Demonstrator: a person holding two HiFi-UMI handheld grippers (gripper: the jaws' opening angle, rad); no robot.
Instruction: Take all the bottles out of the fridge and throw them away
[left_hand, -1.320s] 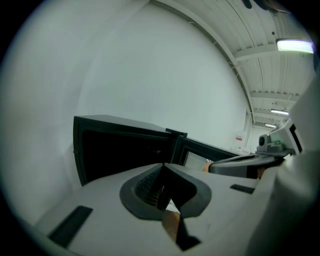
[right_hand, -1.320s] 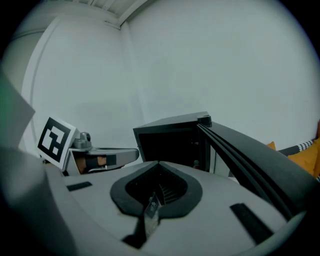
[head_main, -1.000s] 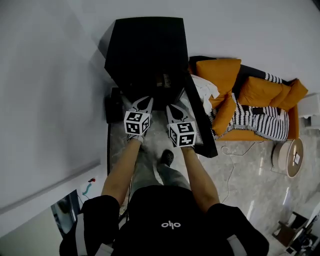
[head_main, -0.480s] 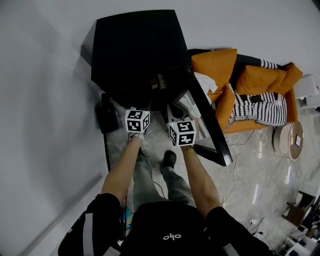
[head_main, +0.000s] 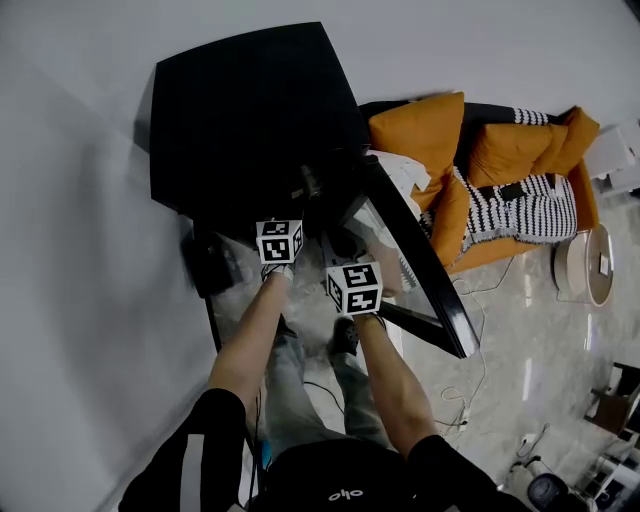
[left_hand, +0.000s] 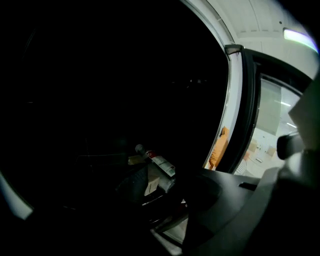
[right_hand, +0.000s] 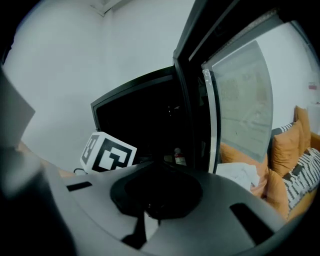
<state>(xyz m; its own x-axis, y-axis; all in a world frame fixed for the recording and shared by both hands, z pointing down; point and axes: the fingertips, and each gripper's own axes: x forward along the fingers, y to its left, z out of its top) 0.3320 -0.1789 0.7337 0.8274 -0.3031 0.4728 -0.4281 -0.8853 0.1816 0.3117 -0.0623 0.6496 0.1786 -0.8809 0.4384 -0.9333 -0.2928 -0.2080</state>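
The fridge (head_main: 250, 110) is open & v. dark inside. One bottle (left_hand: 156, 163) shows low in there, its bottom end hidden. The left gripper (head_main: 285, 228) reaches in. Its jaws have just been opening, but it's too dark to tell if the bottle's between them. The right gripper (head_main: 348, 265) is pressed together, empty, by the door (head_main: 420, 270).

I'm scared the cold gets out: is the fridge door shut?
No, the fridge door stands swung wide open from the black fridge.
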